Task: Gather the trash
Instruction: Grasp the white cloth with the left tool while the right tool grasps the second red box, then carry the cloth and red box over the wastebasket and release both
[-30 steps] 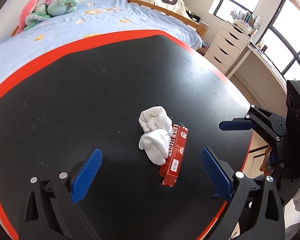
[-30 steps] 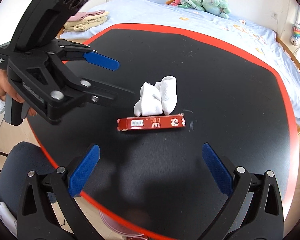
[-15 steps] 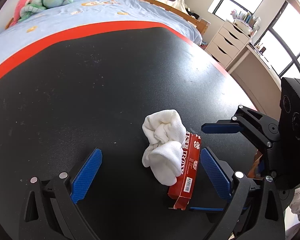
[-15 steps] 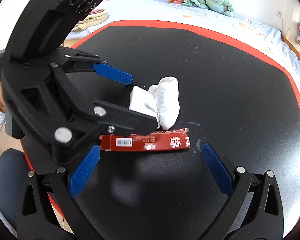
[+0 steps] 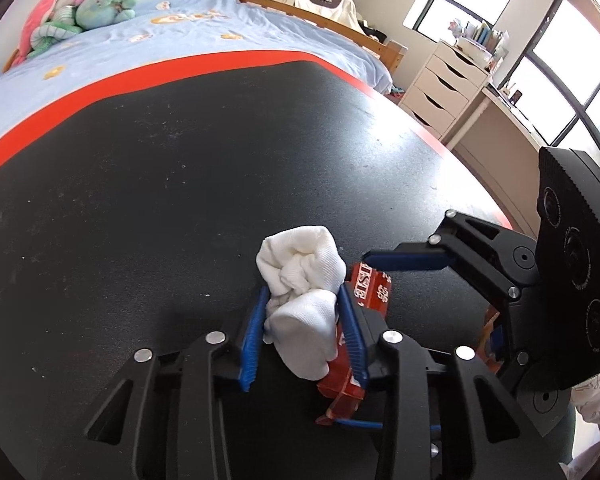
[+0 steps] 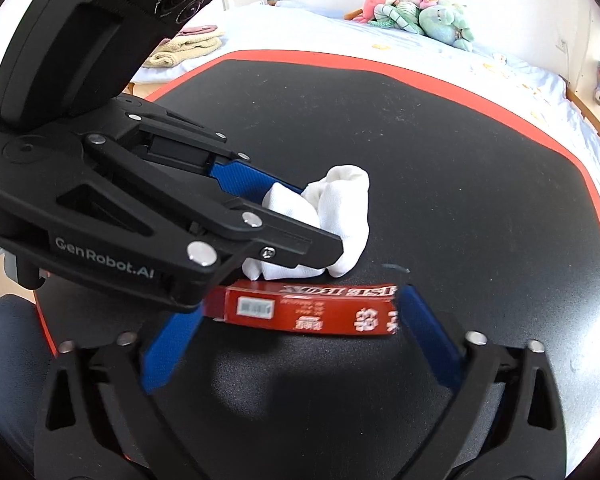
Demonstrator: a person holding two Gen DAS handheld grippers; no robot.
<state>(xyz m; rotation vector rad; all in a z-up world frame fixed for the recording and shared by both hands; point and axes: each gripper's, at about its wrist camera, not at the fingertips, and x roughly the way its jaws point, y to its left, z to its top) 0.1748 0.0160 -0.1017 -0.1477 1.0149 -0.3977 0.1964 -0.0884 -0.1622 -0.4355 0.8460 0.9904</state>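
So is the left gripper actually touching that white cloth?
Touching. The left wrist view shows both blue fingers pressed against the white cloth.

Readable text:
- "GenRobot.AI", white print on the black side of the left tongs (image 6: 324, 216) body, right wrist view.
- red box (image 6: 312, 312): white "…SE BOX" printed upside down along its top edge, a barcode label, large white Chinese characters I can't make out.
- left wrist view, same red box (image 5: 370, 286): partial "ISE".

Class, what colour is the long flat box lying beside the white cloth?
The box is red with white lettering, clearest in the right wrist view.
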